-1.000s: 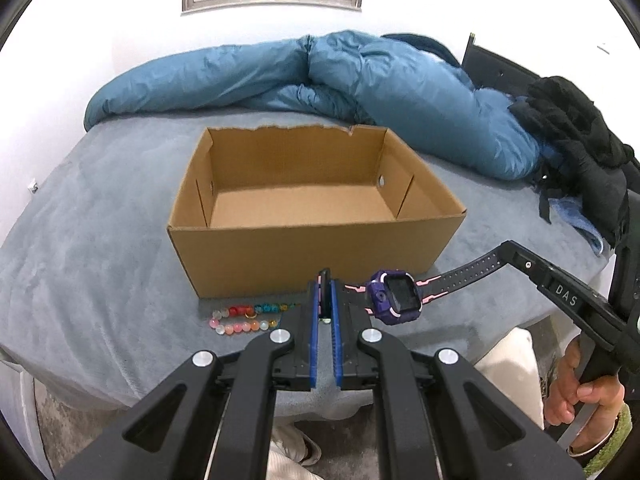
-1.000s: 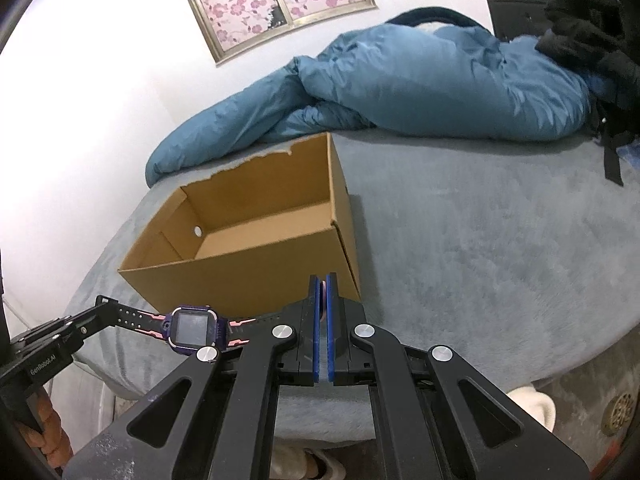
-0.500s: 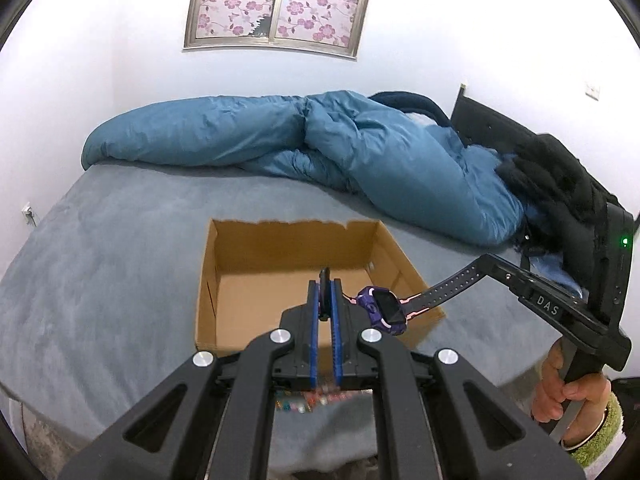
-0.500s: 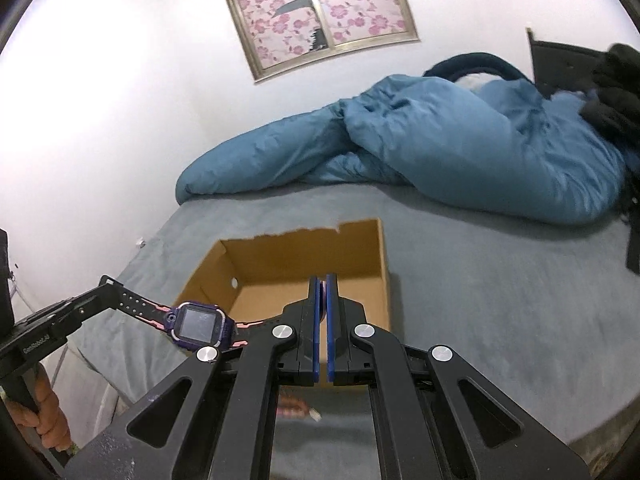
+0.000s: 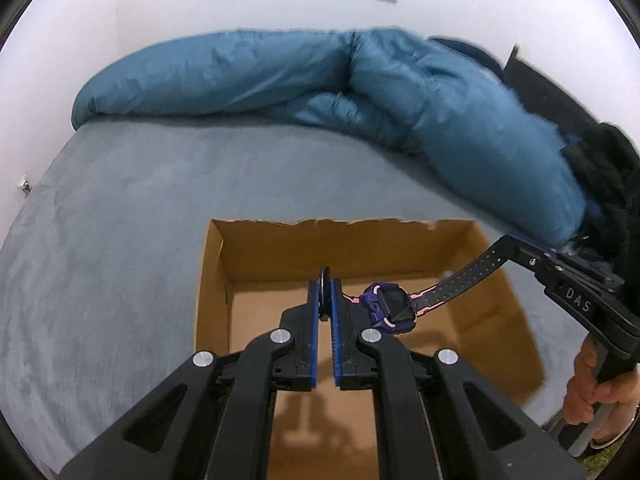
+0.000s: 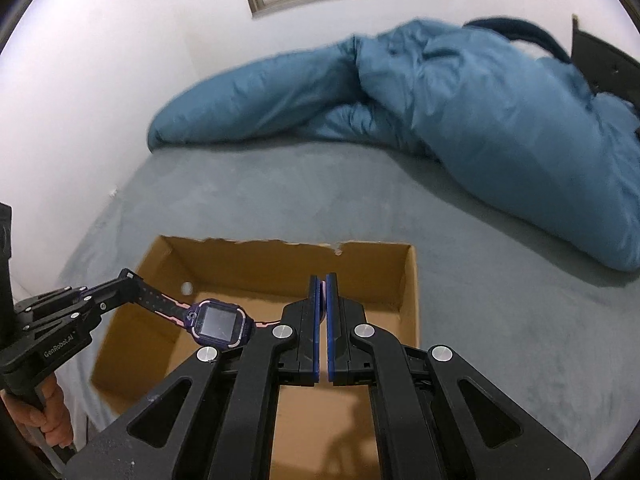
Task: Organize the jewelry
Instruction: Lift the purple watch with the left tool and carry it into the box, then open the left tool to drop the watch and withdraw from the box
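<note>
— Where's the smartwatch [image 5: 390, 309]?

— Strung over the cardboard box [image 5: 496, 322]; my left gripper [image 5: 325, 312] and right gripper [image 6: 323, 322] each pinch a strap end.

— Much left?

— Lowering it in. Box looks empty, I think.

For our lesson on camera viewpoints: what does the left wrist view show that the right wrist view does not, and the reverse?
Only the left wrist view: black clothes at the right, and a hand on the right gripper.
Only the right wrist view: the left gripper from outside.
Both: the watch stretched between both grippers over the box, the duvet, the bed.
</note>
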### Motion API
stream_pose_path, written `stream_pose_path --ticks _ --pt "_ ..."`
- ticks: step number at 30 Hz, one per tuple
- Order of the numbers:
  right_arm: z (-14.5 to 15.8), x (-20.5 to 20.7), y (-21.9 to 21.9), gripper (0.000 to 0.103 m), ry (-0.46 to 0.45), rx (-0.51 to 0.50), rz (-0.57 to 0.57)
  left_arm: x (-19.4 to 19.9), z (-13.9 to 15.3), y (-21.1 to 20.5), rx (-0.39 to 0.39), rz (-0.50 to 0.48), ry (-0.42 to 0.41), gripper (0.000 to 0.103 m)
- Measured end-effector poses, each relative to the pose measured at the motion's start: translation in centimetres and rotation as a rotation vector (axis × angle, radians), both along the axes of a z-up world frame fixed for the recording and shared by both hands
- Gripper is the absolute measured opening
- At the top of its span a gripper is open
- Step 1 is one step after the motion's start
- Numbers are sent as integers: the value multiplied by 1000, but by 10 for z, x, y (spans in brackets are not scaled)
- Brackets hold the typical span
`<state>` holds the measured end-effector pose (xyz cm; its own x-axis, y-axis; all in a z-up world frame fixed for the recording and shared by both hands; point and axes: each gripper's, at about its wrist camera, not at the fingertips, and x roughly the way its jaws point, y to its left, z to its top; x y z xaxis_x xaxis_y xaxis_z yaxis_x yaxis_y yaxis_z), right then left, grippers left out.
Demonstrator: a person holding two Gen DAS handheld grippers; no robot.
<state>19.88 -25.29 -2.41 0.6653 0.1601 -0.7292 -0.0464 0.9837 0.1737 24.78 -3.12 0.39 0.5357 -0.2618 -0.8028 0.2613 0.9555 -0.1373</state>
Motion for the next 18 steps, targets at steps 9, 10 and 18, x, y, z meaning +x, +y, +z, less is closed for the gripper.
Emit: stream_pose_path --ticks 9,10,18 --pt "-50 55 3 1 181 -1 -11 56 -52 -20 106 0 146 5" --pt "-55 57 1 1 211 9 -10 58 -56 -21 119 -6 163 5" --pt "-47 53 -12 25 224 18 -34 47 -52 -21 169 -4 150 28"
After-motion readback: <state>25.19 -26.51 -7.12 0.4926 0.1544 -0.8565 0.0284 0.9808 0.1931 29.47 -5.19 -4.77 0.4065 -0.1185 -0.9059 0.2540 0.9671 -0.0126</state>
